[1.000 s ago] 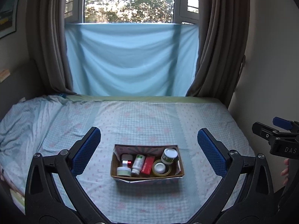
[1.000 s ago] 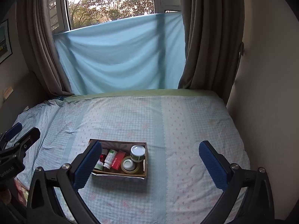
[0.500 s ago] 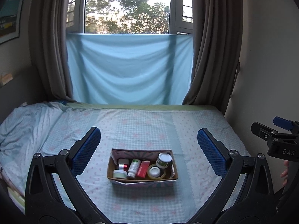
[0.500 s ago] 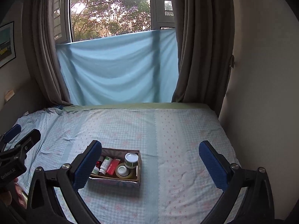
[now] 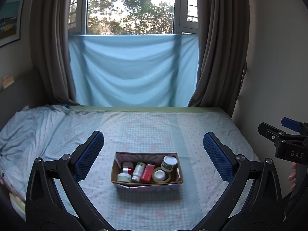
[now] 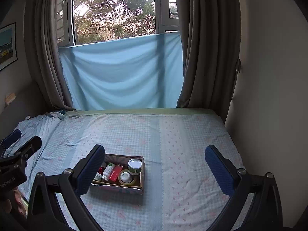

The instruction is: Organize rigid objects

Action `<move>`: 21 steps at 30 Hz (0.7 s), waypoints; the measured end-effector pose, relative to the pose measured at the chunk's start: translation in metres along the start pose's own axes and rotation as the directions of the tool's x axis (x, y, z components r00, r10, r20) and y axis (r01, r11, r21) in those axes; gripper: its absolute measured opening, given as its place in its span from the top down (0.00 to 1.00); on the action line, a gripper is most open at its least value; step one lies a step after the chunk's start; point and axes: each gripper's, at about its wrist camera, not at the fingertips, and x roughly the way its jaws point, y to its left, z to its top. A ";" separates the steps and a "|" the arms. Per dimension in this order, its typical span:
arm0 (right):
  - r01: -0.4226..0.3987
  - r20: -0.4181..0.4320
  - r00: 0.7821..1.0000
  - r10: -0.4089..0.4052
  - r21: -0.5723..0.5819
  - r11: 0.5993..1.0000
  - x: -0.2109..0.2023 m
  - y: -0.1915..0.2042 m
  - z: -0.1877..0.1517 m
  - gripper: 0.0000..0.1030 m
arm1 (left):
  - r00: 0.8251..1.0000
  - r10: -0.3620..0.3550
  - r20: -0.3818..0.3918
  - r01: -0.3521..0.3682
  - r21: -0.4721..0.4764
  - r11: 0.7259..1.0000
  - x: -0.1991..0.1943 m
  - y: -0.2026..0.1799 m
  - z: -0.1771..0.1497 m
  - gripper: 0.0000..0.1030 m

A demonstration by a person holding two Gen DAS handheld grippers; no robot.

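So here's where I'm at: both sets of tongs are up in the air over the near end of the bed (image 5: pixel 154 127), spread wide, nothing in either one. The left tongs (image 5: pixel 153 157) are pointed pretty much dead-on at the cardboard box (image 5: pixel 147 184). The right tongs (image 6: pixel 155 170) sit further to the right, so the box (image 6: pixel 119 187) shows up behind their left finger.

Everything I can see that counts as a "rigid object" is already in the box: a green-labelled tin (image 5: pixel 169 163) standing in the far right corner, a tape roll (image 5: pixel 161 175) lying flat with a small white-lidded jar inside its hole, a red carton (image 5: pixel 147 174), a white bottle (image 5: pixel 139 171) lying down, and a little jar (image 5: pixel 124 177) at the near left corner. There's a couple more small things at the left end I can't make out. Nothing loose on the bedsheet around it.

My read is that the packing is basically done and I'm at the pull-back/check stage. If there's another move, it's probably just a look round for strays or nudging the box straight. Any regrasp would mean coming down and forward first, since both tongs are well clear of it.
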 end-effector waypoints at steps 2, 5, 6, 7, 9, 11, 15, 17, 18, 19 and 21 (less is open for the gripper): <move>0.002 0.000 1.000 -0.002 0.002 1.000 0.001 0.000 0.000 0.00 | 1.000 0.002 0.001 -0.002 0.005 1.000 0.000 -0.001 -0.001 0.00; 0.001 0.000 1.000 -0.001 0.002 1.000 0.000 -0.001 0.000 0.00 | 1.000 0.002 -0.001 -0.002 0.007 1.000 0.000 -0.003 -0.002 0.00; 0.001 0.000 1.000 -0.001 0.001 1.000 0.000 -0.001 0.000 0.00 | 1.000 0.002 -0.001 -0.002 0.008 1.000 0.000 -0.003 -0.002 0.00; 0.002 0.000 1.000 -0.002 0.001 1.000 0.000 0.000 0.000 0.00 | 1.000 0.003 -0.001 -0.003 0.008 1.000 0.000 -0.003 -0.002 0.00; 0.003 0.002 1.000 -0.003 0.001 1.000 0.000 0.000 -0.001 0.00 | 1.000 0.003 -0.002 -0.003 0.008 1.000 0.000 -0.004 -0.002 0.00; 0.003 0.003 1.000 -0.003 0.000 1.000 0.000 0.000 -0.001 0.00 | 1.000 -0.003 -0.003 0.003 0.007 1.000 0.001 -0.004 -0.002 0.00; 0.004 0.005 1.000 -0.004 0.000 1.000 -0.001 0.000 -0.002 0.00 | 1.000 -0.004 -0.008 0.004 0.013 1.000 0.001 -0.006 -0.004 0.00; 0.005 0.004 1.000 -0.005 0.001 1.000 -0.001 0.000 -0.001 0.00 | 1.000 -0.003 -0.006 0.003 0.016 1.000 0.001 -0.007 -0.004 0.00; 0.005 0.005 1.000 -0.005 0.000 1.000 -0.001 0.000 -0.001 0.00 | 1.000 -0.002 -0.005 0.002 0.017 1.000 0.001 -0.008 -0.003 0.00; 0.006 0.006 1.000 -0.006 0.000 1.000 -0.001 0.000 -0.001 0.00 | 1.000 -0.002 -0.005 0.002 0.018 1.000 0.001 -0.008 -0.003 0.00; 0.007 0.007 1.000 -0.007 0.000 1.000 -0.001 -0.001 0.000 0.00 | 1.000 -0.006 -0.006 0.007 0.018 1.000 0.002 -0.009 -0.003 0.00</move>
